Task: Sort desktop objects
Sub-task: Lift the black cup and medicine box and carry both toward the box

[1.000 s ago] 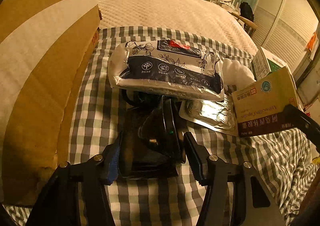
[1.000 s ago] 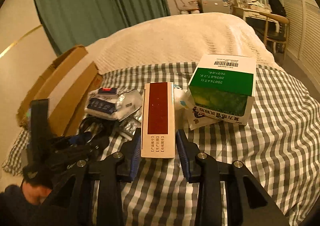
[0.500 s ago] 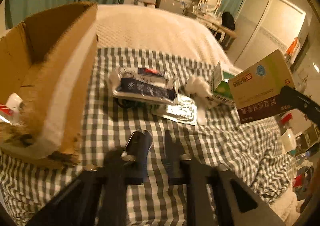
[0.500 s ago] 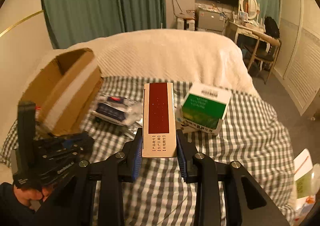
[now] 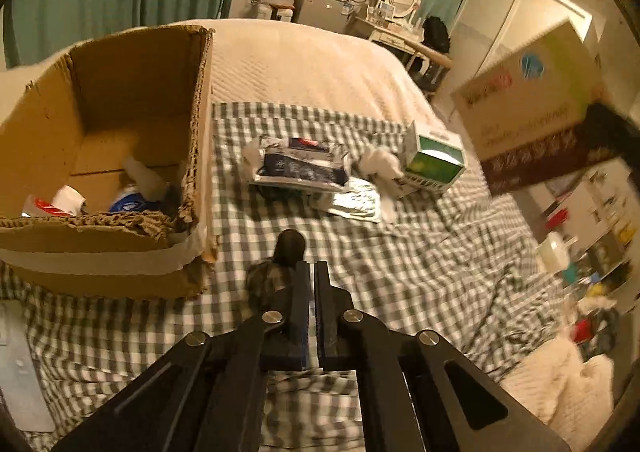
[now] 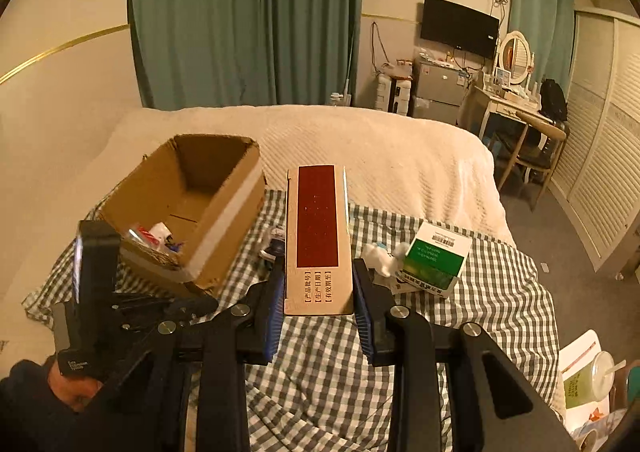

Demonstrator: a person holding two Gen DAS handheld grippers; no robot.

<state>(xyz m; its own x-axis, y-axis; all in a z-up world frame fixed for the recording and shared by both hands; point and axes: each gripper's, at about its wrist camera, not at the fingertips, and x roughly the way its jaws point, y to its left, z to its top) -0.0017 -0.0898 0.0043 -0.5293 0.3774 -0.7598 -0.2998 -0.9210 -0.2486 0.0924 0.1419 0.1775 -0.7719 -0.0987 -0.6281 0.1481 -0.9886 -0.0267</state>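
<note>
My left gripper [image 5: 311, 272] is shut on a thin dark object [image 5: 289, 248] that sticks out past its tips, held above the checked cloth beside the cardboard box [image 5: 120, 123]. My right gripper [image 6: 318, 284] is shut on a tan and dark-red medicine box [image 6: 318, 236], held high above the bed; the box also shows at the right of the left wrist view [image 5: 532, 107]. On the cloth lie a silver and blue pouch [image 5: 300, 167], a foil blister pack [image 5: 352, 203], a white wad [image 5: 380, 163] and a green and white box [image 5: 434, 163].
The cardboard box [image 6: 192, 211] stands open at the left and holds several small items [image 5: 80, 199]. The checked cloth [image 5: 400, 272] covers the near half of a cream bed [image 6: 360, 139]. A desk and chair [image 6: 520, 123] stand at the far right.
The left gripper closed on the dark object and lifted it up and back from the pile, toward the cardboard box. The right gripper rose higher with the medicine box.
</note>
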